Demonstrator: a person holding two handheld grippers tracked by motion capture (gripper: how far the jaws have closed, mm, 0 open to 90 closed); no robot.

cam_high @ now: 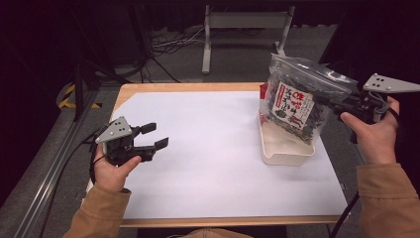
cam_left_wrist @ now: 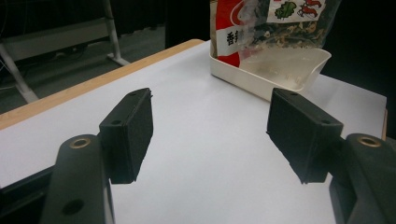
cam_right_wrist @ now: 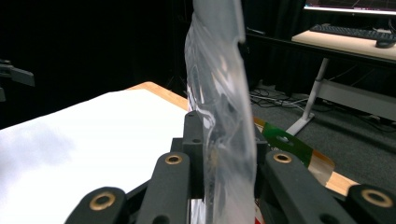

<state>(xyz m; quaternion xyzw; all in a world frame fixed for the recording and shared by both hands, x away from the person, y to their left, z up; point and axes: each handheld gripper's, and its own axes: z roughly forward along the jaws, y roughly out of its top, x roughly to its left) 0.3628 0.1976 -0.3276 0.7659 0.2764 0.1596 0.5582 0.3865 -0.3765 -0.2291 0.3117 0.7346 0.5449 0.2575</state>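
Near the desk's left edge the left gripper (cam_high: pixel 148 137) rests low over the white sheet (cam_high: pixel 208 148) with its jaws spread wide and nothing between them. Toward the right edge, the right gripper (cam_high: pixel 331 100) is clamped on the side of a clear snack bag (cam_high: pixel 297 101), holding it upright just over the white tray (cam_high: pixel 285 148). The step in hand looks like setting the bag into the tray; next it likely needs lowering until the tray bears it before the jaws let go.

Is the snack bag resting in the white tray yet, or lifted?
Lifted: the right gripper pinches the snack bag, whose bottom hangs over the white tray.
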